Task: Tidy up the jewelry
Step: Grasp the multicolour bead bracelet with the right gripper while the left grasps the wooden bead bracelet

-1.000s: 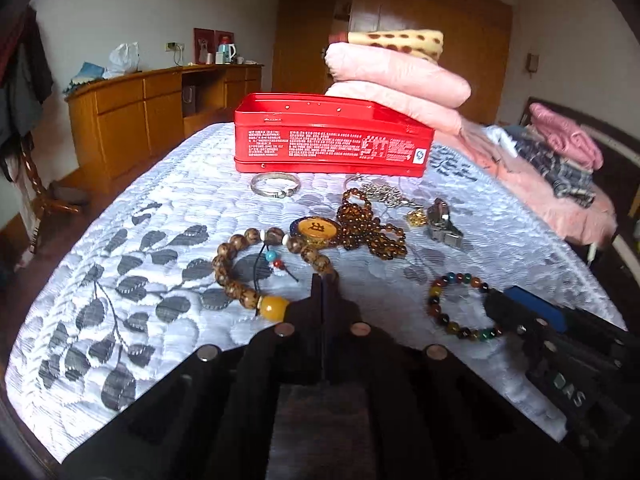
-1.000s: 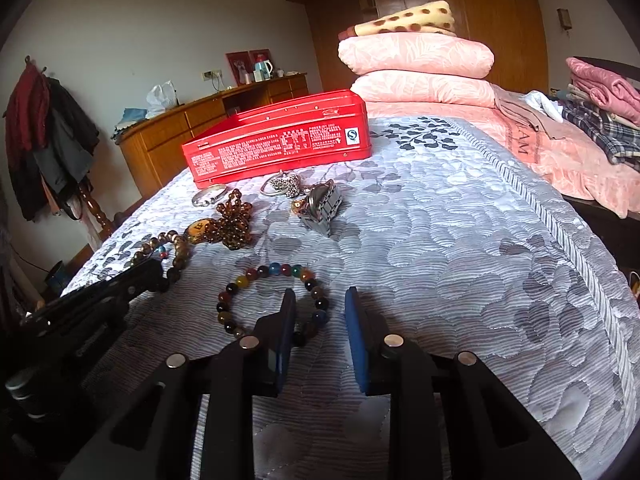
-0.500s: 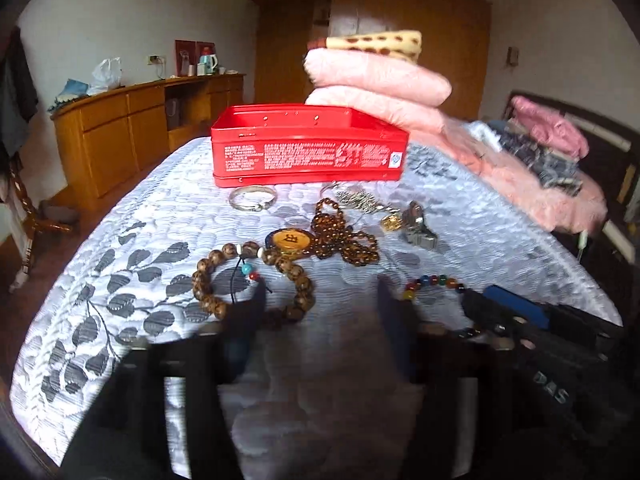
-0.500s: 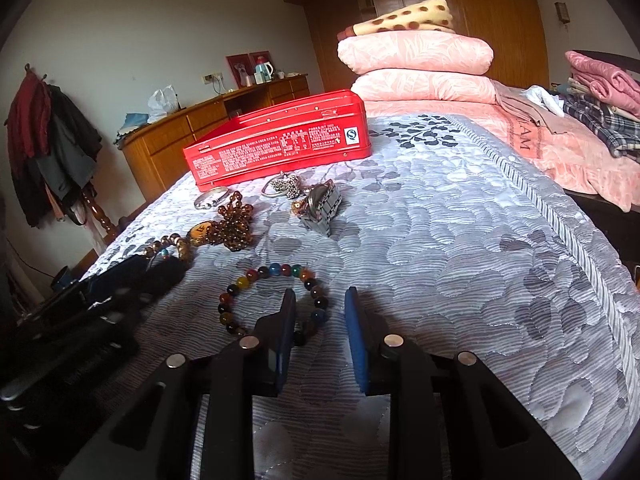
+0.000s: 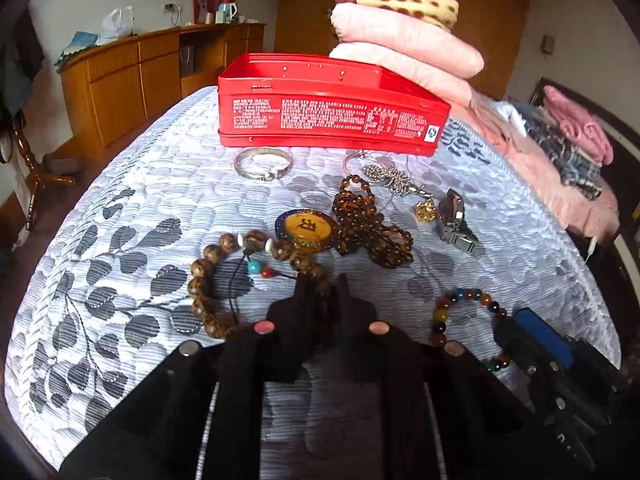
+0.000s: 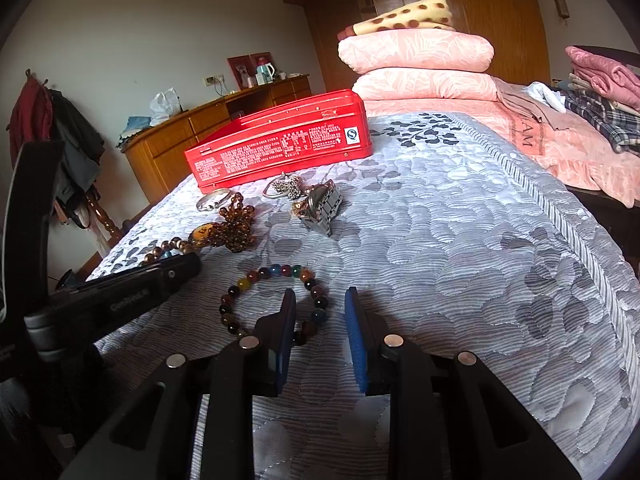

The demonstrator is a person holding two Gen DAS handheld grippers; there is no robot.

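Jewelry lies on the quilt (image 5: pixel 500 208) before the red tin (image 5: pixel 332 120); the left gripper (image 5: pixel 322 292) has just closed on the wooden bead bracelet (image 5: pixel 208 276). Next, likely lift toward the tin. The right gripper (image 6: pixel 320 312) straddles the multicolored bracelet (image 6: pixel 276 272), jaws apart.

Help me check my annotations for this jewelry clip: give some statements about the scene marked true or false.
1. The red tin sits on the bed quilt. True.
2. The silver bangle lies inside the tin. False: it lies on the quilt before it.
3. The right gripper is clamped on the silver bangle. False: its fingers stand open around part of the multicoloured bead bracelet.
4. Pink bedding is stacked beyond the tin. True.
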